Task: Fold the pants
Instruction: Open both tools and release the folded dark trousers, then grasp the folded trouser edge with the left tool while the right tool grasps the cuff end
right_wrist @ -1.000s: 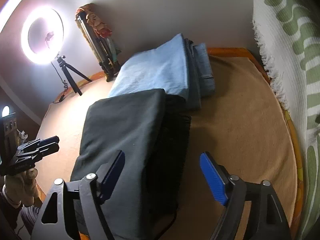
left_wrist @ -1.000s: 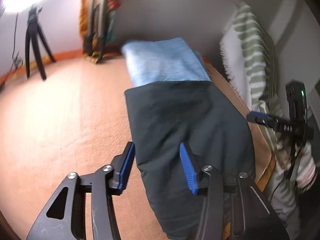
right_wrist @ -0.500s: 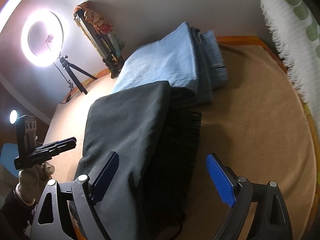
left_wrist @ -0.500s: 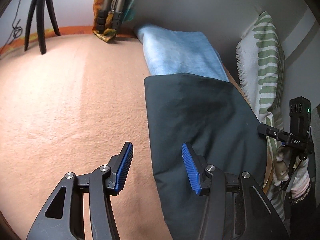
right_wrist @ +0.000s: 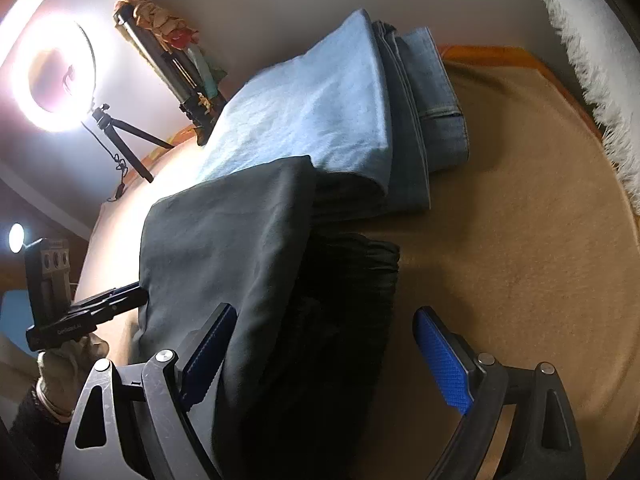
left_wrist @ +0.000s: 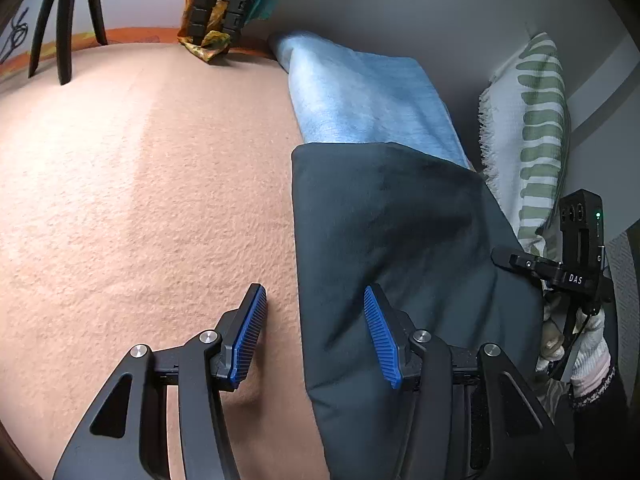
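Dark grey pants (left_wrist: 400,240) lie folded lengthwise on a peach blanket (left_wrist: 140,220). My left gripper (left_wrist: 316,336) hangs open low over their left edge; one finger is over the blanket, the other over the cloth, and neither pad presses. In the right wrist view the pants (right_wrist: 224,248) show a black ribbed waistband (right_wrist: 352,264) along their right side. My right gripper (right_wrist: 324,356) stands wide open astride that side, pads clear of the cloth. Each gripper appears in the other's view: the right gripper (left_wrist: 520,260), the left gripper (right_wrist: 120,300).
A folded light blue garment (right_wrist: 312,108) and jeans (right_wrist: 436,100) lie behind the pants by the wall. A green-striped fringed cloth (left_wrist: 536,120) hangs at the right. A ring light (right_wrist: 52,72) on a tripod and a folded stand (left_wrist: 216,4) stand at the back.
Both grippers have sunk closer to the dark pants. The right gripper's jaws stand wider than a second ago. The pants have not moved.
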Demonstrator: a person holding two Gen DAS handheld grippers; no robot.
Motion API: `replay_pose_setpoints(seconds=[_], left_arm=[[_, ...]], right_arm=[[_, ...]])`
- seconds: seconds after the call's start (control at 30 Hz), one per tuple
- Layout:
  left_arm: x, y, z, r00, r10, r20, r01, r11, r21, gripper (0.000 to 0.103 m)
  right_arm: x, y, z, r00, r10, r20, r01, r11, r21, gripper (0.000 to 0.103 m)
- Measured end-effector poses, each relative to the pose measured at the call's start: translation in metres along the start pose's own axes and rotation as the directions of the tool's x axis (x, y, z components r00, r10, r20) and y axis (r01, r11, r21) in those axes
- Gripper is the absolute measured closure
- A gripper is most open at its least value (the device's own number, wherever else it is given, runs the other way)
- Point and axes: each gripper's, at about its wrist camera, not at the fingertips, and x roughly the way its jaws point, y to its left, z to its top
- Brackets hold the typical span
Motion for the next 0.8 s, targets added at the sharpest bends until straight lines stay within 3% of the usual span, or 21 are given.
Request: replay_pose_setpoints(seconds=[0.27, 0.8], left_arm=[[0.006, -0.008, 0.002, 1.0, 0.014, 0.002, -0.014, 1.0, 0.022, 0.053], [0.017, -0.024, 0.005, 0.999, 0.035, 0.007, -0.035, 0.993, 0.114, 0.053]], right_arm=[[0.009, -0.014, -0.006, 0.996, 0.089, 0.011, -0.089, 0.996, -0.007, 0.011], [0.016, -0.008, 0.002, 0.988, 0.145, 0.051, -0.14, 0.986, -0.092, 0.016]])
